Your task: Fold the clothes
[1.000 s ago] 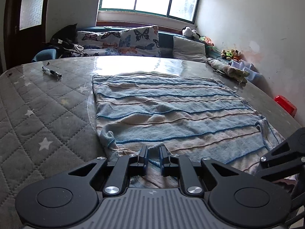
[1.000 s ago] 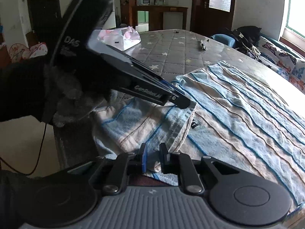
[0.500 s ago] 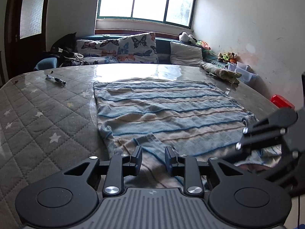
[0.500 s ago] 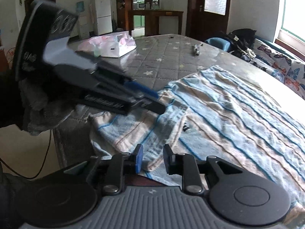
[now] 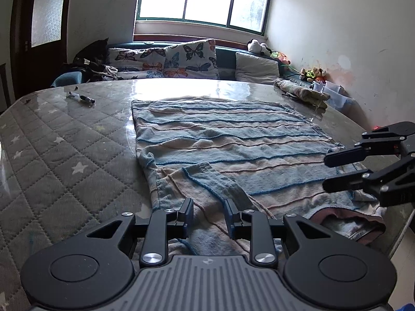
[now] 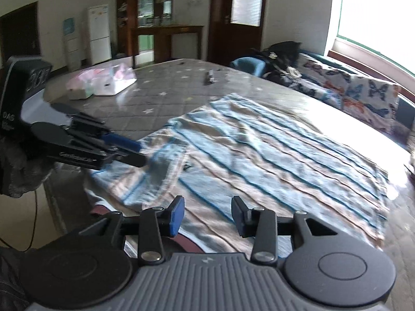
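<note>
A blue and beige striped garment [image 5: 223, 140] lies spread flat on the quilted table, with a sleeve folded inward near its front edge [image 5: 212, 181]. It also shows in the right wrist view [image 6: 259, 160]. My left gripper [image 5: 208, 216] is open and empty, just above the garment's near edge. My right gripper [image 6: 207, 216] is open and empty over the garment's near right corner. The right gripper shows at the right of the left wrist view [image 5: 329, 171]. The left gripper shows at the left of the right wrist view [image 6: 140, 153], over the folded sleeve.
A pen [image 5: 83, 99] lies on the grey star-quilted table cover [image 5: 64, 155] at the far left. A folded cloth [image 5: 301, 93] lies at the far right. A plastic bag and box [image 6: 103, 80] sit at the far end. A cushioned sofa [image 5: 166, 62] stands behind the table.
Both grippers were shut on the garment's near edge. They have opened, let go of the cloth, and pulled back and up. The sleeve now lies folded onto the garment.
</note>
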